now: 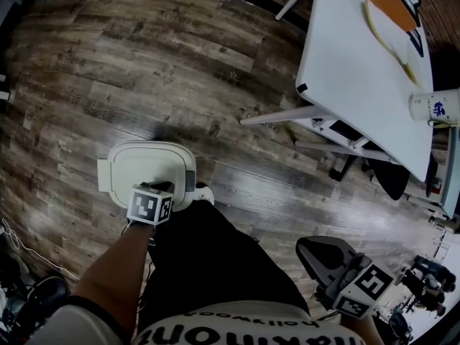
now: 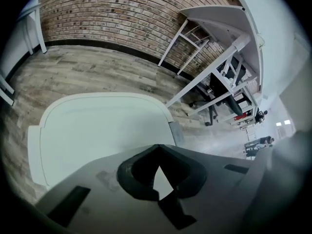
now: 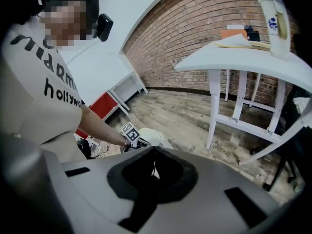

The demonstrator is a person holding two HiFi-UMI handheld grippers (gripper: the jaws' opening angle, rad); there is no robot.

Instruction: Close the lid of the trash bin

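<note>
Reaching down, the left claw (image 1: 159, 190) is clenched on nothing at the near edge of the trash bin lid (image 1: 144, 165), which lies flat and shut on the wooden floor (image 1: 144, 63). The right claw (image 1: 320, 256), also clenched and empty, hangs well apart.

We look down on a grey-brown wood plank floor (image 1: 144, 49), a white tabletop (image 1: 352, 70) on slanted white legs at our right, a paper cup (image 1: 431, 108) and an orange pad (image 1: 392, 2) on it, a red brick wall (image 2: 122, 13) with dark skirting (image 2: 107, 49) beyond
</note>
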